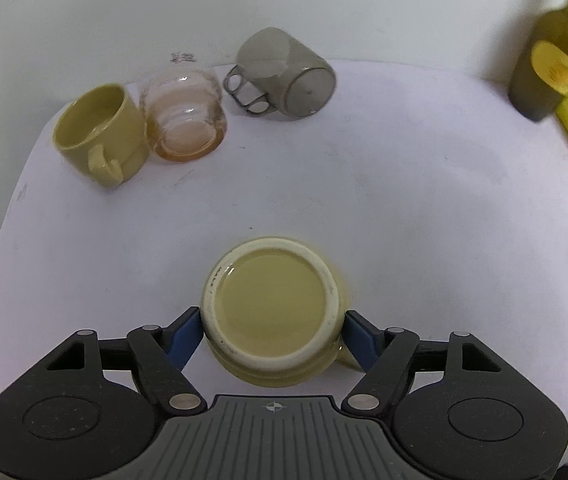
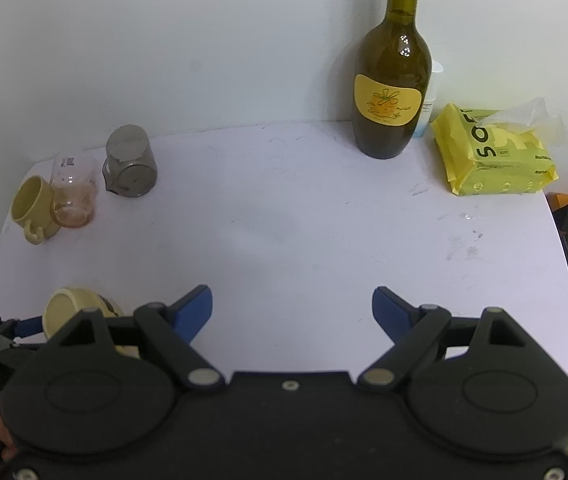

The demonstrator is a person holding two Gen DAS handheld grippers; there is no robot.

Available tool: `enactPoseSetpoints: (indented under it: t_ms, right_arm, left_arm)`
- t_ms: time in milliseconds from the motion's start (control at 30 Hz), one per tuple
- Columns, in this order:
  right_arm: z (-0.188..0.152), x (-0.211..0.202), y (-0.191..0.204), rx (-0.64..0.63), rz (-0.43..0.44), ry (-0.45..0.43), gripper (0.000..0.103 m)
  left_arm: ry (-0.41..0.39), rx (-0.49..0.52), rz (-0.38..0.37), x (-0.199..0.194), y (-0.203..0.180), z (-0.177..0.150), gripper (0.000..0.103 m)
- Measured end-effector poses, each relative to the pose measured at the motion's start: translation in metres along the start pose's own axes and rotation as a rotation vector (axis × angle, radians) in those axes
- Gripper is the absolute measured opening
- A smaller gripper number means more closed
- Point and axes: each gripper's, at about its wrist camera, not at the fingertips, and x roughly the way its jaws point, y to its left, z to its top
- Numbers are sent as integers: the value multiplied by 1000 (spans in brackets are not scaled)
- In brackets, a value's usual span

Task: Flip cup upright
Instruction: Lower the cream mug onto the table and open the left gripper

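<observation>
The pale yellow cup (image 1: 272, 312) shows its base to the left wrist camera: a flat glazed disc ringed by an unglazed cream foot with dark specks, the yellow body bulging below it. It sits at 6 o'clock in that view, low over the white tabletop (image 1: 364, 200), and the left gripper (image 1: 274, 338) has its jaws clenched on the cup's sides, the blue pads pressed against the body.

Across the tabletop from left to right: a second yellow mug (image 1: 98, 134) at 10 o'clock, lying on its side with its mouth facing the camera; a clear amber-tinted glass (image 1: 184, 116) touching it; a grey metal mug (image 1: 284, 74) at 12 o'clock, tipped over; a dark green bottle (image 2: 392, 76) with a yellow label; a yellow tissue pack (image 2: 492, 152) at 2 o'clock. A plain white wall (image 2: 204, 40) backs the tabletop.

The right gripper (image 2: 292, 312) hangs over bare tabletop, jaws released and spread wide
</observation>
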Motion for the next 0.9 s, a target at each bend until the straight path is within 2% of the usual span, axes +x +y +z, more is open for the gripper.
enactPoseSetpoints:
  t_ms: [133, 233, 367, 467, 533, 700, 900]
  right_arm:
    - [3, -4, -9, 7, 10, -12, 86]
    - [4, -12, -13, -29, -5, -54, 86]
    - [4, -21, -12, -108, 6, -104, 86]
    - [3, -25, -8, -149, 35, -112, 86]
    - [3, -24, -7, -161, 53, -102, 86]
    - [3, -29, 9, -203, 77, -100, 86]
    - [4, -48, 54, -202, 131, -66, 87]
  left_arm:
    - [16, -120, 49, 4, -5, 12, 69]
    - [10, -179, 79, 9, -9, 25, 69]
    - [-1, -192, 88, 13, -13, 38, 69]
    - [22, -208, 106, 14, -15, 43, 70]
    - [21, -201, 118, 11, -17, 42, 77]
    - [-14, -206, 81, -18, -11, 31, 81]
    - [-117, -196, 35, -85, 21, 17, 98]
